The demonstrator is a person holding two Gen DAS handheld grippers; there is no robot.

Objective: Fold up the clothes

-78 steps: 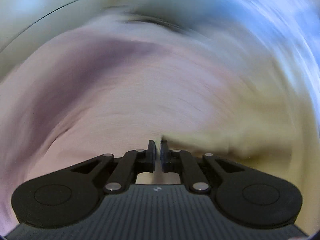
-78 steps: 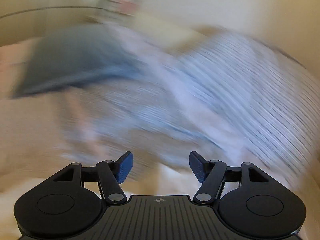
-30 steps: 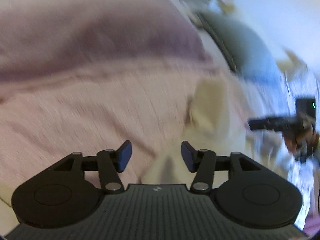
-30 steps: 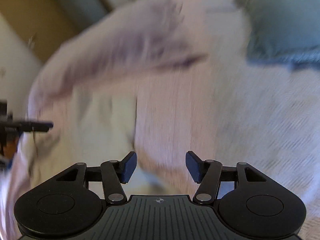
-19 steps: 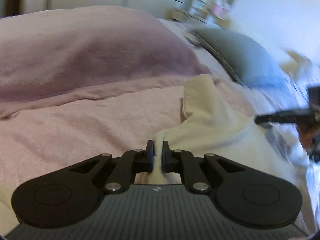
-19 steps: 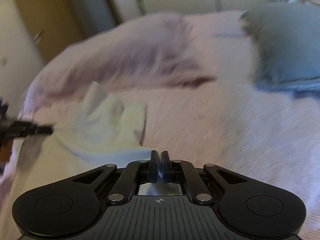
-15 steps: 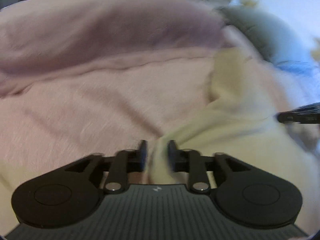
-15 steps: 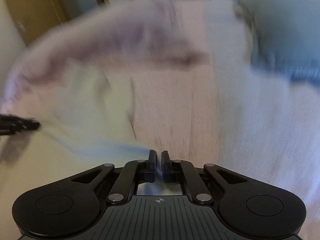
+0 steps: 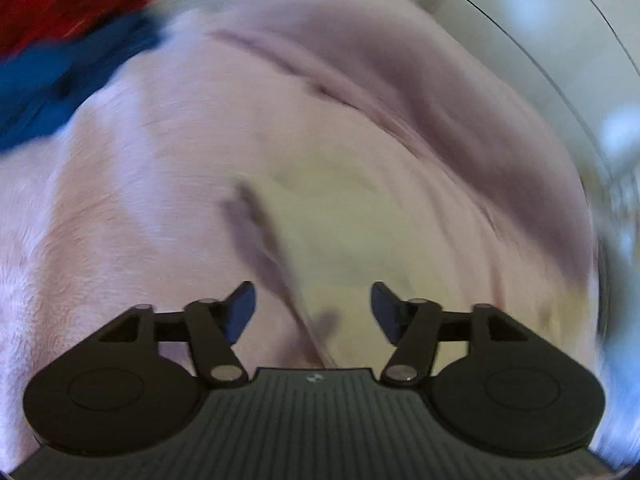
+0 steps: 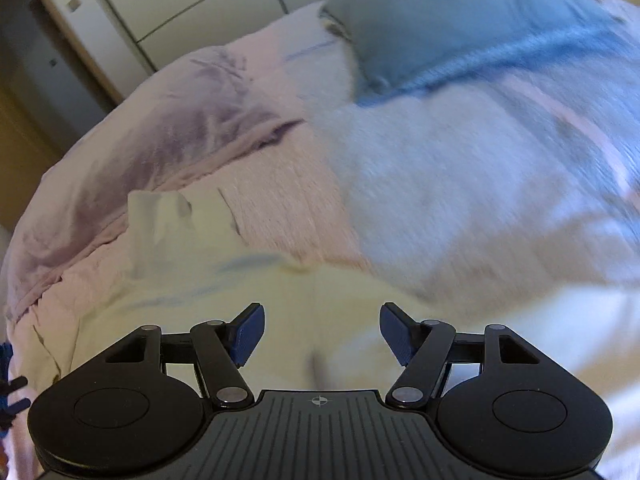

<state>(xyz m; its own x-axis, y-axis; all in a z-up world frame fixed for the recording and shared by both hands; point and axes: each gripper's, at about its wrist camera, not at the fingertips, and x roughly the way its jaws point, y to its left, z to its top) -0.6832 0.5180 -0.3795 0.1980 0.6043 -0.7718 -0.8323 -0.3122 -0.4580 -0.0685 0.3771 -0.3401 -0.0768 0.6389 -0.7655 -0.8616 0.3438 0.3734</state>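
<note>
Through my left wrist view, my left gripper (image 9: 312, 308) stands spread, its jaws just opened, nothing pinched; the cream garment (image 9: 360, 232) lies blurred just beyond on the pink bed cover (image 9: 140, 200). Grabbing through this blur, I could catch the cover too.

From my right wrist view, my right gripper (image 10: 321, 334) has also just spread, empty, over the garment's near edge (image 10: 240, 288); its far part looks rumpled, so a crooked fold threatens.

Motion blur is smearing the cream garment (image 9: 352, 216) and the red and blue fabric (image 9: 60, 40); the pale bedding (image 10: 460, 184) is blurring toward the right edge.
</note>
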